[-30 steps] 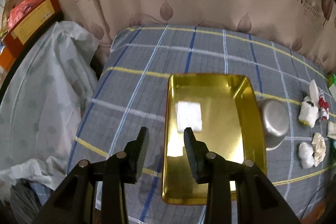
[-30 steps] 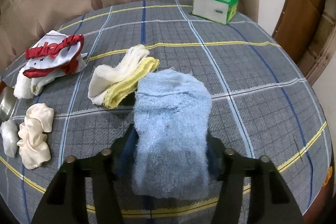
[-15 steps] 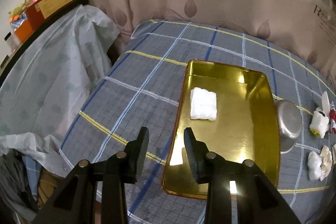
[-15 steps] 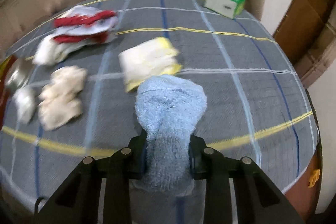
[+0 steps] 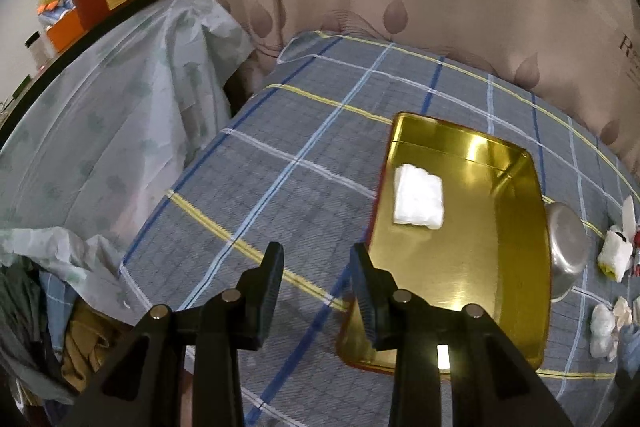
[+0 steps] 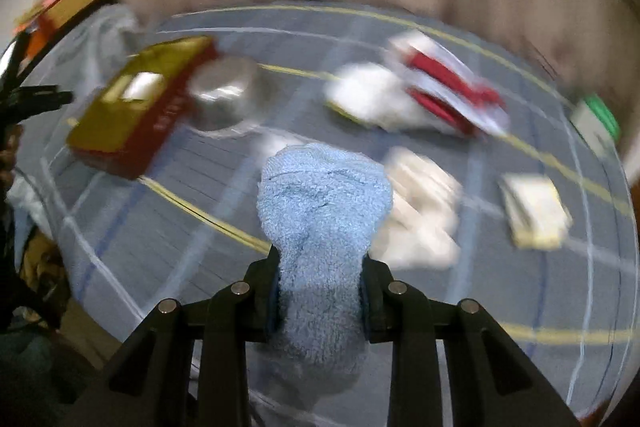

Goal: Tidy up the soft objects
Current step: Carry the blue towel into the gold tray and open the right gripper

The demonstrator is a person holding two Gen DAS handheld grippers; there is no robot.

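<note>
Our right gripper [image 6: 320, 291] fingers clamp the blue towel [image 6: 322, 211]; gold tray [image 6: 132, 107] lies up-left of them. Left gripper [image 5: 316, 279] is narrowly open, empty, at the tray's near corner.

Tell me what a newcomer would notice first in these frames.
The fluffy blue sock clamped in the right gripper, filling the middle of the blurred right view. Next, the shiny gold tray on the checked tablecloth, holding one folded white cloth.

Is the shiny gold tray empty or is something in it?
Not empty. One folded white cloth lies inside the gold tray, near its far-left corner; the rest is bare.
</note>
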